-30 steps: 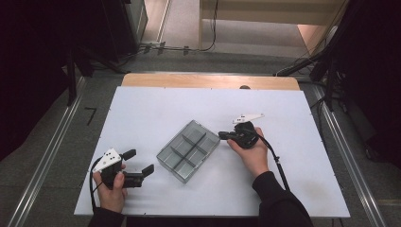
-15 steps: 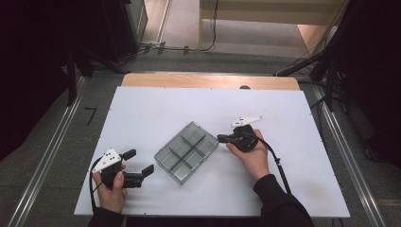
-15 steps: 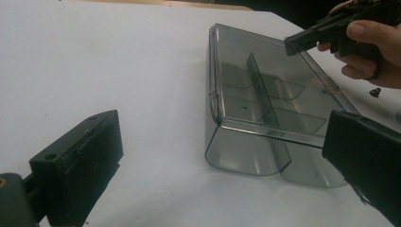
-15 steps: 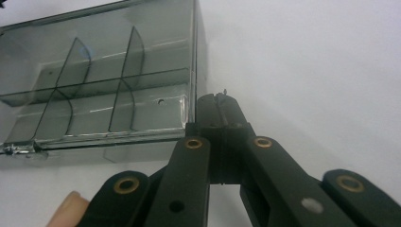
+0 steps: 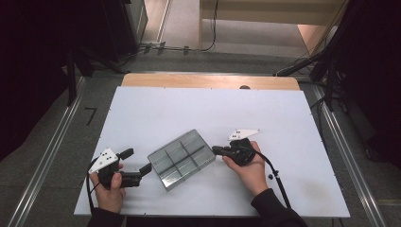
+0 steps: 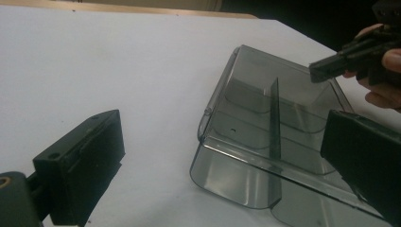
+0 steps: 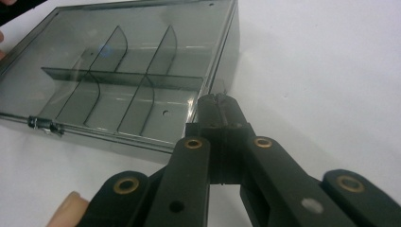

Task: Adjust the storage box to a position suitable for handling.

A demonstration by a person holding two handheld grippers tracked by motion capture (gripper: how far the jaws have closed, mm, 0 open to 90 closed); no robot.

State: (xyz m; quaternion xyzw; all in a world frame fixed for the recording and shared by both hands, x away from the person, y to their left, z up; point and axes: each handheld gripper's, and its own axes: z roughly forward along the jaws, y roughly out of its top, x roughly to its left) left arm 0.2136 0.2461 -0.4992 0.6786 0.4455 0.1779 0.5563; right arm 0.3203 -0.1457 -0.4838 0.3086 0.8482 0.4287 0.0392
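A clear smoky plastic box (image 5: 182,158) with inner dividers lies open-topped and askew on the white table (image 5: 189,109). My right gripper (image 5: 215,150) is shut with nothing between its jaws, and its tip rests against the box's right corner. In the right gripper view the closed tips (image 7: 217,106) touch the box wall (image 7: 222,56). My left gripper (image 5: 137,161) stands open at the box's left end. In the left gripper view the box (image 6: 265,142) lies ahead, with one corner near the right-hand jaw, and the right gripper (image 6: 340,64) shows beyond the box.
A wooden strip (image 5: 208,81) runs along the table's far edge. Black cables (image 5: 279,182) trail from the right gripper toward the near edge. Metal rails (image 5: 42,165) and dark floor flank the table.
My right gripper has slid left and toward the person. The box has shifted and turned with it, closer to the left gripper, which has stayed put.
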